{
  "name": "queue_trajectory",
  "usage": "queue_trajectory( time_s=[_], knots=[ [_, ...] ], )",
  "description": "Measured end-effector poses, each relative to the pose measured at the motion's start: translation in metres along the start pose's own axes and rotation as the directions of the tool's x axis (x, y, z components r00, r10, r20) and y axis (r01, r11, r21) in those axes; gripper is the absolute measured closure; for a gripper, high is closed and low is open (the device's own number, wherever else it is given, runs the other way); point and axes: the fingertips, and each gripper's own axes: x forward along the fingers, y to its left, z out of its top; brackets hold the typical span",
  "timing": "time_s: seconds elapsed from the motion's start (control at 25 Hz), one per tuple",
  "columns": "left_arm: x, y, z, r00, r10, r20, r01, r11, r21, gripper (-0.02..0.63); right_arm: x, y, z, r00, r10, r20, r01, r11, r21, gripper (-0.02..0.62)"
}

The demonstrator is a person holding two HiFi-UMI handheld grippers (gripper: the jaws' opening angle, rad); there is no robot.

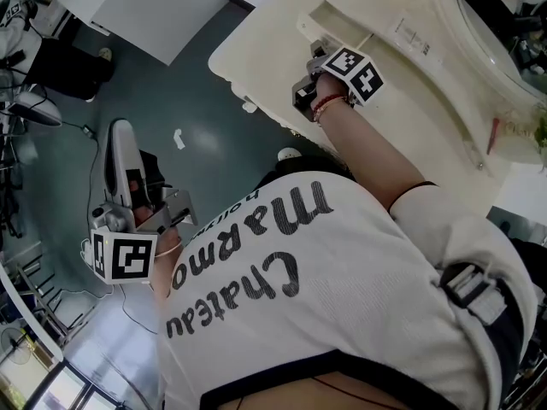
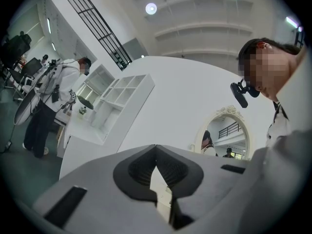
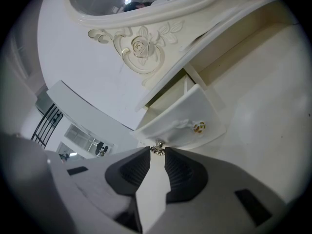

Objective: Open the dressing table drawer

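While the person bends over a cream desk [image 1: 256,49], the head view shows the right arm stretched out to its raised back section. The right claw [image 1: 316,58] is laid against the furniture there. The left claw [image 1: 175,210] hangs off to the side above the grey floor [image 1: 205,101]. It is probably held out of the way because one hand is enough for this job.

From the left gripper view, the dark pads [image 2: 141,169] are pressed together at the tips with nothing between them. Beyond them are only a white wall [image 2: 185,91] and an oval mirror [image 2: 226,130] farther off.

From the right gripper view, the drawer [image 3: 180,116] sits in the desk's raised back, below a carved rose [image 3: 140,47]. It looks partly slid out of its recess, with its side wall showing. A small metal knob [image 3: 157,147] at the near edge of the drawer front lies between the tips. The claw, about half spread, pinches it from both sides. That narrow hold suits a straight pull toward the person. A second, gold knob [image 3: 198,126] stands free just beside it.
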Motion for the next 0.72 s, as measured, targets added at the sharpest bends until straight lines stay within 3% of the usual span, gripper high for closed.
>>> queue_trajectory(
  time_s=[0.72],
  knots=[
    [-0.0067,-0.004,0.0011,1.0,0.014,0.012,-0.014,1.0,0.009,0.584,0.0007,-0.0032,0.0032,1.0,0.002,0.004,-0.002,1.0,0.012,0.488]
  ],
)
